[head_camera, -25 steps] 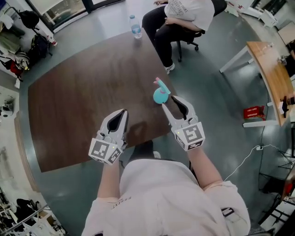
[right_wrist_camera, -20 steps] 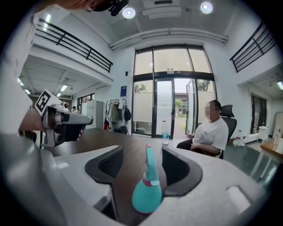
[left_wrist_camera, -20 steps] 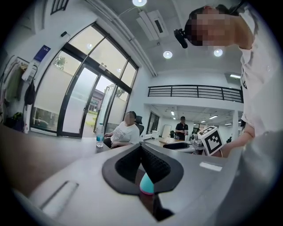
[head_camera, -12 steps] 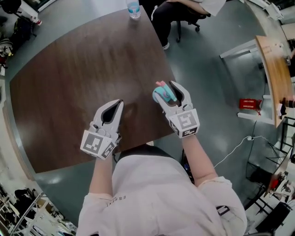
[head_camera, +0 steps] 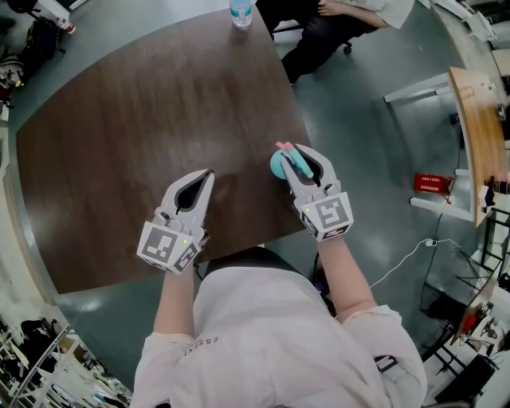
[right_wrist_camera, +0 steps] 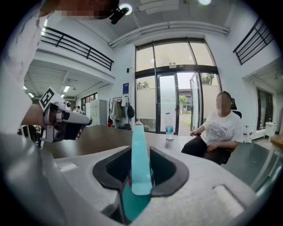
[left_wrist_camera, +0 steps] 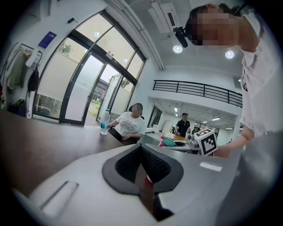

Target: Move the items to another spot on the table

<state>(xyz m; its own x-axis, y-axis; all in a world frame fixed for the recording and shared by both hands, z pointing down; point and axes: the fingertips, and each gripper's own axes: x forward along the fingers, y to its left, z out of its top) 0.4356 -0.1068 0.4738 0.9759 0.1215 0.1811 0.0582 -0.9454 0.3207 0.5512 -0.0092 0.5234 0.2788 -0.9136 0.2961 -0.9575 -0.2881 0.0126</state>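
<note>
The left gripper [head_camera: 205, 177] lies low over the near part of the desk [head_camera: 143, 119], its jaws pressed together with nothing between them. Just to its right, the right gripper [head_camera: 301, 156] has its jaws clamped on the teal toy [head_camera: 278, 165], having just been closing on it. The toy sits near the desk's right edge, its narrow teal strip with a pink tip standing upright between the pads. The toy looks small and light, probably smooth moulded plastic, so it should lift easily but might twist or slip if pinched only by the thin strip. A hold low on the rounded body seems safer. Across the desk stands a water bottle [head_camera: 241, 11], and beyond it sits a person [head_camera: 343, 16] on a chair.
</note>
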